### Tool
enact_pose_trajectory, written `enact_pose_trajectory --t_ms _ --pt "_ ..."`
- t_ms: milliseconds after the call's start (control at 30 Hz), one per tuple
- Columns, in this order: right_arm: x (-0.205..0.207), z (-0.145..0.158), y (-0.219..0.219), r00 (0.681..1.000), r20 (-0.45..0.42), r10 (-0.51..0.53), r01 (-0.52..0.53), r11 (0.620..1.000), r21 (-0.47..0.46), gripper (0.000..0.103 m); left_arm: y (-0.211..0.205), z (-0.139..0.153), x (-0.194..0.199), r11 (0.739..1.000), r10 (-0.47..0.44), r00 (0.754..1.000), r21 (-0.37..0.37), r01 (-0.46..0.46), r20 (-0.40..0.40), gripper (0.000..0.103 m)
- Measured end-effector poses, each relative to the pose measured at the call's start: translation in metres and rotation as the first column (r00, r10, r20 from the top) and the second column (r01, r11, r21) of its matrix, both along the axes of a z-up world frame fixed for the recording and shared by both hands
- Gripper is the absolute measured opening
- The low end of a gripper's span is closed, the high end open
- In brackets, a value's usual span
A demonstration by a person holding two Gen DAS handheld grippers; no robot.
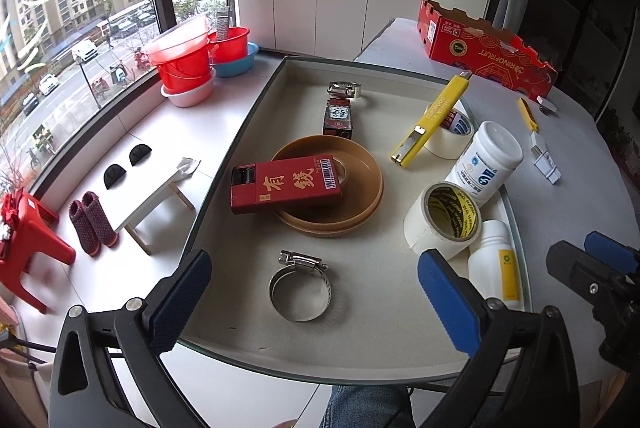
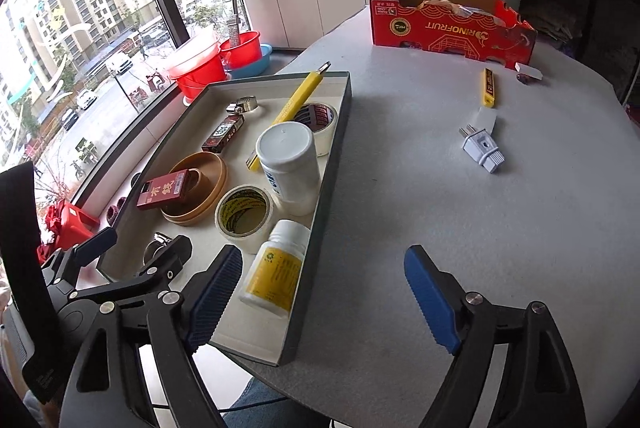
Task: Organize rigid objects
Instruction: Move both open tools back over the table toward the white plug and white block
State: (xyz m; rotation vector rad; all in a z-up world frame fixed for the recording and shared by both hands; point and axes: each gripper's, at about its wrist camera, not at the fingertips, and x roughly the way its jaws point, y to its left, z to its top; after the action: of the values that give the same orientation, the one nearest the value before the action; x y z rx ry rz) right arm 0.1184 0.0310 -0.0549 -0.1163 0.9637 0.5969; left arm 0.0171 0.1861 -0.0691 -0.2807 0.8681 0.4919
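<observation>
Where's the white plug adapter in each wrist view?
Left wrist: white plug adapter at right, on the table outside the tray.
Right wrist: adapter right of centre, on bare table.
Shared landmark: red cardboard box behind it.

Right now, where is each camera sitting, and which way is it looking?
Left wrist: on the left gripper, looking down over the tray at the metal hose clamp between its open fingers; the right gripper shows at the edge.
Right wrist: on the right gripper, looking down at the tray's right wall and grey table; the left gripper and jeans show.
Both see the tray, brown dish, tape roll and red fruit box.
</observation>
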Motion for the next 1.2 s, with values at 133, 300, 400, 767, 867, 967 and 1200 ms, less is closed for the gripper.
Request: enact_pose_trajectory --t_ms 133,300,400,767,867,967,1200 --pt "0.007 -0.006 -0.037 0.996 -0.019 -0.091 0.091 0.996 0.011 0.084 -0.012 0.009 0.002 1.0 -0.03 0.999 -0.006 0.03 0.013 0.103" --pt "0.025 -0.023 -0.086 0.973 -0.076 -0.218 0.218 0.976 -0.01 0.084 -0.04 0.024 0.011 0.994 -0.1 0.994 -0.035 0.102 0.043 0.103" --pt "0.033 -0.032 -0.119 0.95 -0.099 -0.295 0.296 0.955 -0.01 0.084 -0.067 0.034 0.023 0.982 -0.172 0.983 -0.07 0.176 0.065 0.103" --pt "0.042 -0.053 -0.216 0.892 -0.078 -0.446 0.443 0.895 -0.05 0.098 -0.166 0.023 0.14 0.959 -0.238 0.971 -0.161 0.234 -0.002 0.103" --pt "0.038 -0.055 -0.221 0.911 -0.055 -0.41 0.409 0.912 -0.029 0.102 -0.174 0.01 0.181 0.969 -0.196 0.98 -0.162 0.187 -0.04 0.103" --pt "0.034 -0.057 -0.214 0.929 -0.002 -0.369 0.368 0.927 -0.068 0.102 -0.179 -0.002 0.217 0.98 -0.169 0.982 -0.119 0.159 -0.081 0.103" --pt "0.029 -0.063 -0.207 0.945 0.085 -0.317 0.326 0.937 -0.124 0.102 -0.16 -0.037 0.255 0.991 -0.127 0.98 -0.069 0.118 -0.154 0.103"
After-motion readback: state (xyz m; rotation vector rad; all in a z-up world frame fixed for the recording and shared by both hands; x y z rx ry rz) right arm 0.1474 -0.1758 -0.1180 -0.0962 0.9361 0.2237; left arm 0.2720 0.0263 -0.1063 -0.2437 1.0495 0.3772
